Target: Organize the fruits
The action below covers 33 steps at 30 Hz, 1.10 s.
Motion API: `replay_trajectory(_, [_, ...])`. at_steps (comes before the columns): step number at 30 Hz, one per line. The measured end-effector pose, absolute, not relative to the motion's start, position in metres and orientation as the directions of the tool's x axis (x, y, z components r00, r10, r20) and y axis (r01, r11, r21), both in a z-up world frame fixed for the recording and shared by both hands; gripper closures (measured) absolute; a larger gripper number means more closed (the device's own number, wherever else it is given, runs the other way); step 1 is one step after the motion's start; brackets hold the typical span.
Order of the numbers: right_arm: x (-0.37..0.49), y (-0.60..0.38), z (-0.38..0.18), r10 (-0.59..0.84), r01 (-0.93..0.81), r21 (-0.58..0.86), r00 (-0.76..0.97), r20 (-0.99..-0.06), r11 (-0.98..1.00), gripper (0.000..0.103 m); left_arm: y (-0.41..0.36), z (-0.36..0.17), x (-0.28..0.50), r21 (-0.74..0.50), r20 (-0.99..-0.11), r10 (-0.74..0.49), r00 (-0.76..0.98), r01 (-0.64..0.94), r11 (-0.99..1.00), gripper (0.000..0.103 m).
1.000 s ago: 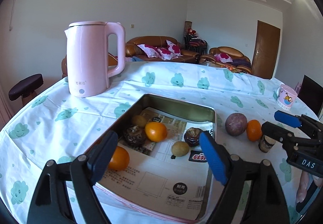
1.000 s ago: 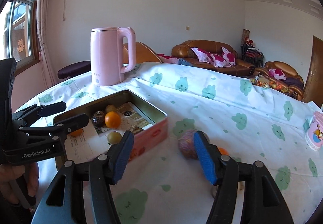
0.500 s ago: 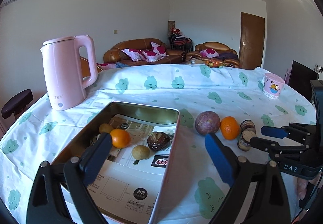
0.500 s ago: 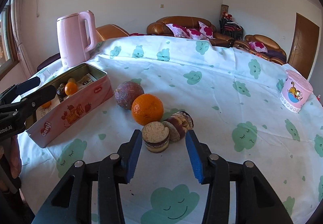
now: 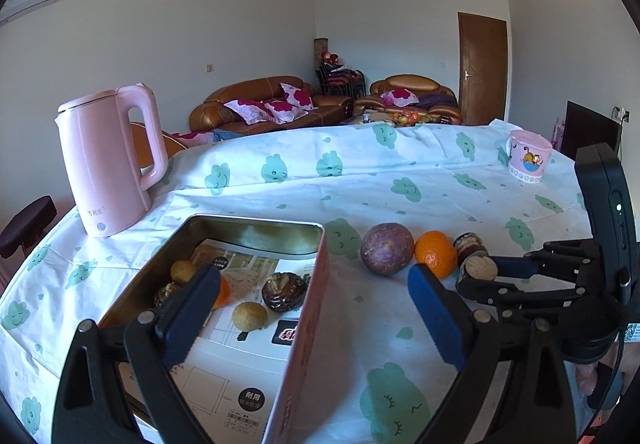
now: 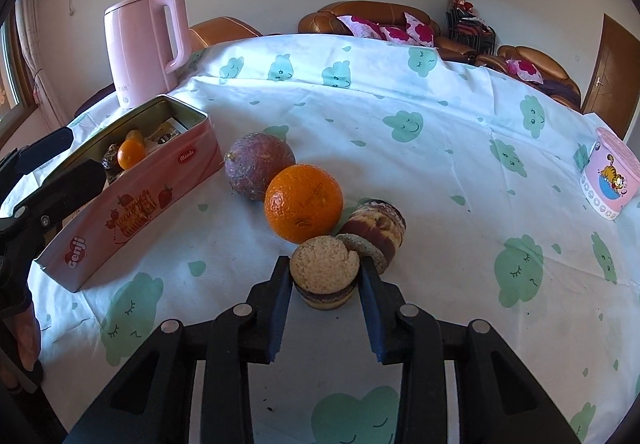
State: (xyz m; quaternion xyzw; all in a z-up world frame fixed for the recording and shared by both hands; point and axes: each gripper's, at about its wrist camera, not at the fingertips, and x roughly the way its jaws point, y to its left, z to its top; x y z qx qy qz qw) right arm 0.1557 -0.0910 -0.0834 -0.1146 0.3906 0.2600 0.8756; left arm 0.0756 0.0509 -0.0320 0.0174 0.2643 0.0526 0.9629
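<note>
A pink tin (image 6: 132, 212) (image 5: 304, 324) lies on the cloud-print tablecloth and holds an orange (image 6: 131, 154), a tan fruit (image 5: 249, 316) and a dark fruit half (image 5: 285, 291). Right of it lie a purple passion fruit (image 6: 258, 171) (image 5: 387, 249), an orange (image 6: 304, 202) (image 5: 435, 254), a dark cut fruit (image 6: 378, 225) and a cut fruit half with a tan face (image 6: 324, 271) (image 5: 482, 268). My right gripper (image 6: 325, 284) has its jaws around this fruit half, touching its sides. My left gripper (image 5: 312, 308) is open over the tin's near right wall.
A pink kettle (image 5: 108, 164) (image 6: 146, 44) stands behind the tin at the left. A pink cartoon mug (image 6: 610, 180) (image 5: 528, 156) stands at the table's far right. Sofas and a door lie beyond the table.
My right gripper moved forward and closed in on the tan-faced fruit half. My left gripper shifted right, from over the tin's inside to its right wall.
</note>
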Motion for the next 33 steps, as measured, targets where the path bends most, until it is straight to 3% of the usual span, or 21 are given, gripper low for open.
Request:
replay_trajectory(6, [0.146, -0.104, -0.06, 0.402, -0.521, 0.023, 0.629, -0.666, 0.853, 0.068, 0.038, -0.032, 0.09, 0.048, -0.528, 0.075, 0.846, -0.058, 0.997, 0.006])
replay_trajectory(12, [0.165, -0.12, -0.048, 0.32, -0.424, -0.032, 0.727, -0.607, 0.905, 0.068, 0.016, -0.037, 0.108, 0.04, -0.554, 0.037, 0.832, -0.017, 0.999, 0.006])
replay_trajectory(16, [0.182, -0.13, -0.052, 0.3, -0.385, -0.012, 0.736, -0.607, 0.923, 0.068, 0.009, -0.041, 0.125, 0.085, -0.564, 0.078, 0.822, -0.036, 0.996, 0.007])
replay_trajectory(19, [0.185, -0.131, -0.057, 0.294, -0.38, -0.013, 0.738, -0.607, 0.925, 0.068, 0.008, -0.043, 0.144, 0.098, -0.589, 0.099, 0.802, -0.051, 0.994, 0.012])
replay_trajectory(23, [0.185, -0.134, -0.059, 0.313, -0.389, 0.006, 0.734, -0.603, 0.921, 0.068, 0.009, -0.048, 0.167, 0.094, -0.635, 0.089, 0.767, -0.038, 0.995, 0.027])
replay_trajectory(33, [0.183, -0.135, -0.058, 0.344, -0.41, 0.027, 0.726, -0.596, 0.912, 0.068, 0.004, -0.06, 0.182, 0.09, -0.682, 0.07, 0.728, -0.012, 0.996, 0.037])
